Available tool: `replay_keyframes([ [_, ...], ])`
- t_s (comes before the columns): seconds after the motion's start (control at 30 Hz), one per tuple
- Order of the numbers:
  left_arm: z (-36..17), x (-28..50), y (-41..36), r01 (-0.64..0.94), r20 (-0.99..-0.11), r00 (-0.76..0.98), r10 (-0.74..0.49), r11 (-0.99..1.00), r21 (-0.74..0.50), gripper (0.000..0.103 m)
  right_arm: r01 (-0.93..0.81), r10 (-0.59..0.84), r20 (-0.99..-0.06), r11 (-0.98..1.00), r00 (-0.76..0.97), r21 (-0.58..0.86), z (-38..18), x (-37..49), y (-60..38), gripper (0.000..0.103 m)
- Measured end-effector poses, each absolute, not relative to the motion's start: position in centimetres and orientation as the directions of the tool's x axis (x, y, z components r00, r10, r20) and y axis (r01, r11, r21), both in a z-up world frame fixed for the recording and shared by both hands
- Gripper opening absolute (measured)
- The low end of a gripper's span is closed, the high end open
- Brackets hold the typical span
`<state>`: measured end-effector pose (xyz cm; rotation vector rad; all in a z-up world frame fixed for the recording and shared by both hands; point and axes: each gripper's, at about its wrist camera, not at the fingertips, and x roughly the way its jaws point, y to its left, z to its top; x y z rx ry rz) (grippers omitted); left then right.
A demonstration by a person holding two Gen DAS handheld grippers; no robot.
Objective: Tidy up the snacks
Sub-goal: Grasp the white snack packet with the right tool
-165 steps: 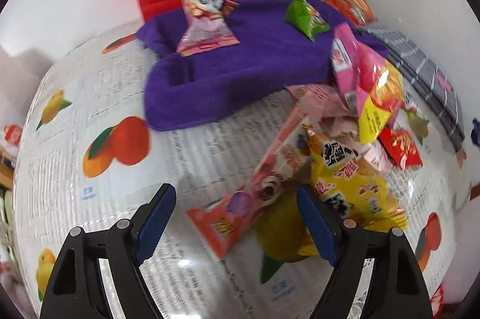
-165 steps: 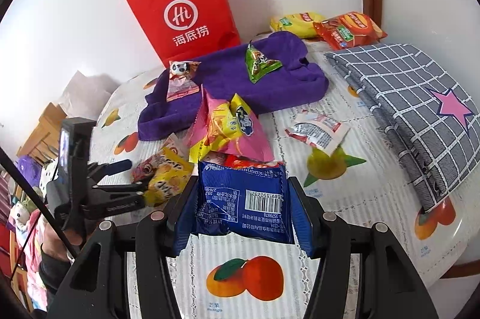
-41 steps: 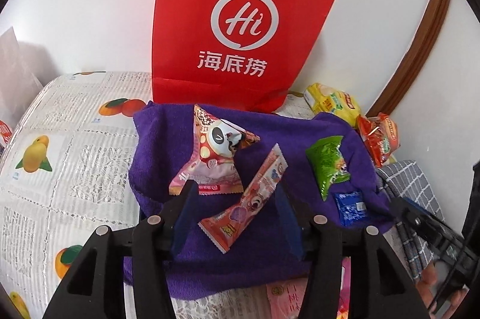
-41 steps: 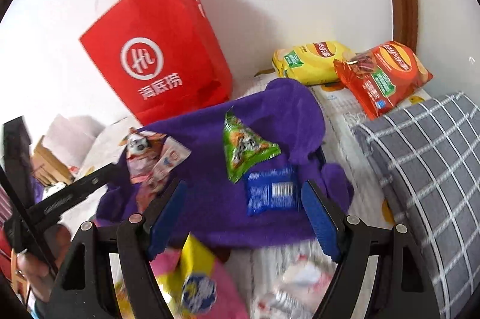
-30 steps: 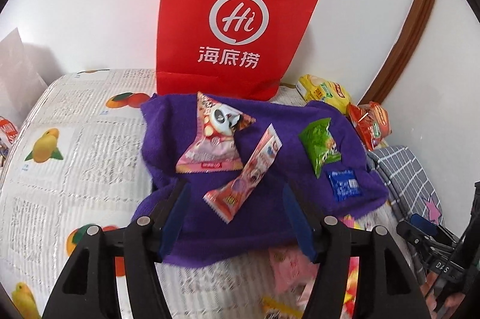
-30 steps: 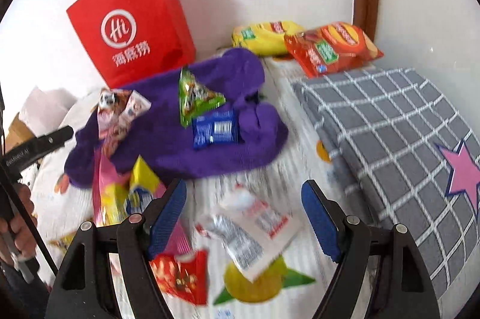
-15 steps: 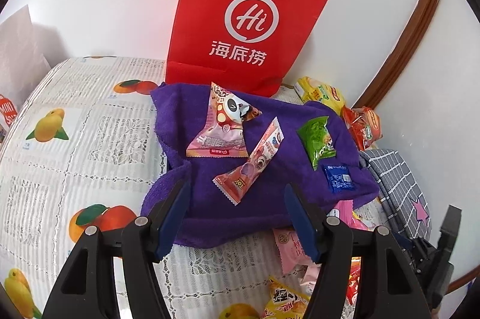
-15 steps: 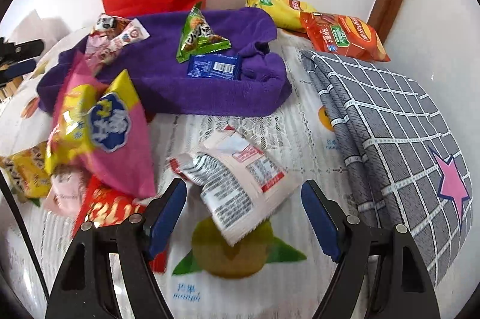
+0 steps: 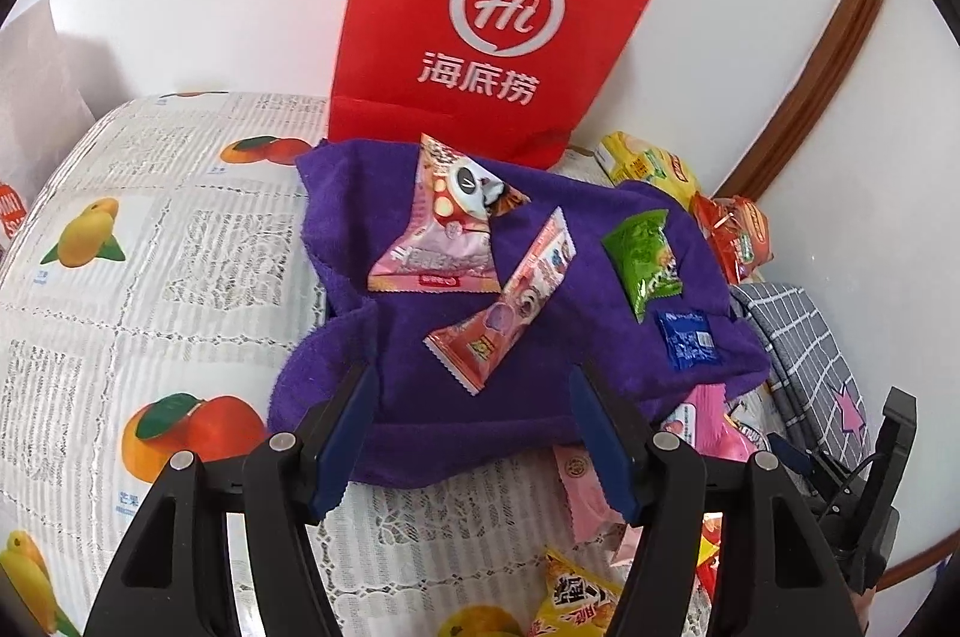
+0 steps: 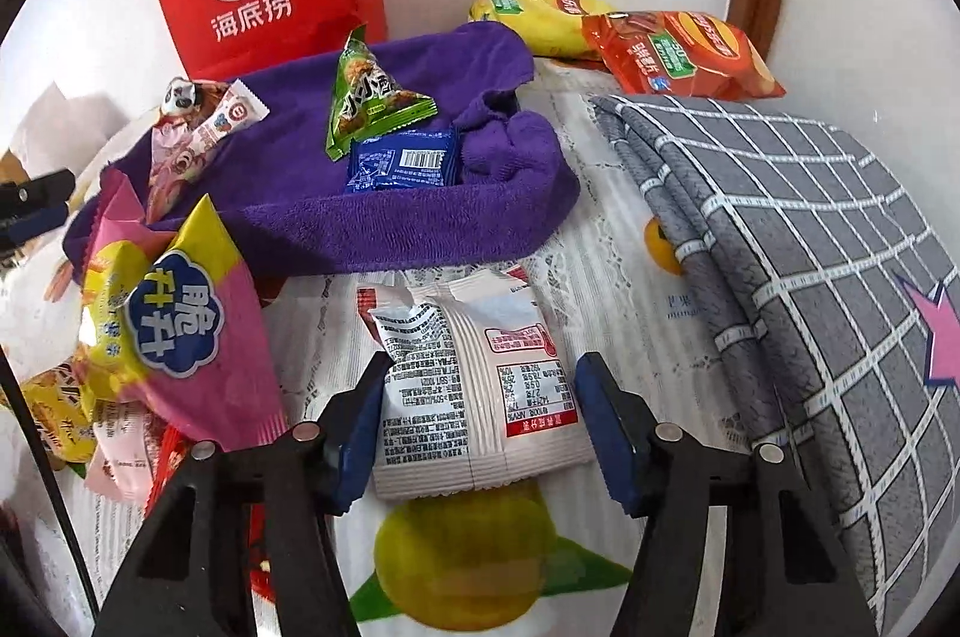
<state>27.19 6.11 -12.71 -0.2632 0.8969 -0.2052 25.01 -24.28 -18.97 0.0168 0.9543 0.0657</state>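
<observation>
The right gripper [image 10: 480,421] is wide open around the white snack pack [image 10: 474,385], just in front of the purple towel [image 10: 396,217]. It looks ready to squeeze and lift next. The left gripper [image 9: 474,433] hangs open and empty by the towel's near edge. Four snacks lie on the towel.

My left hand-held gripper [image 9: 474,433] hung with its jaws apart and empty over the near edge of the purple towel [image 9: 414,397]. On the towel lay a pink panda packet [image 9: 444,235], a long pink wafer packet [image 9: 510,301], a green packet [image 9: 645,259] and a small blue packet [image 9: 687,339], before a red paper bag [image 9: 492,13].
</observation>
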Motion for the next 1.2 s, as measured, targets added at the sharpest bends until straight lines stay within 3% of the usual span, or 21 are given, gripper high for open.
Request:
replay_keyframes([
  [0.5, -12.7, 22.7, 4.3, 0.194, -0.720, 0.564, -0.404, 0.913, -0.360, 0.067, 0.043, 0.114, -0.792, 0.984, 0.599, 0.174, -18.8, 21.9, -26.3, 0.060],
  [0.6, -12.3, 20.7, 3.8, 0.234, -0.715, 0.569, -0.406, 0.914, -0.333, 0.074, 0.053, 0.095, -0.796, 0.986, 0.597, 0.158, -18.8, 21.4, -26.0, 0.060],
  [0.73, -12.5, 18.8, 3.0, 0.285, -0.720, 0.547, -0.428, 0.903, -0.321, 0.075, 0.037, 0.027, -0.813, 0.998, 0.581, 0.059, -18.8, 21.1, -24.6, 0.060],
  [1.2, -16.4, 17.9, -0.3, 0.332, -0.814, 0.494, -0.304, 0.932, -0.146, 0.073, 0.028, 0.041, -0.812, 0.997, 0.582, 0.070, -18.8, 20.7, -24.8, 0.061],
])
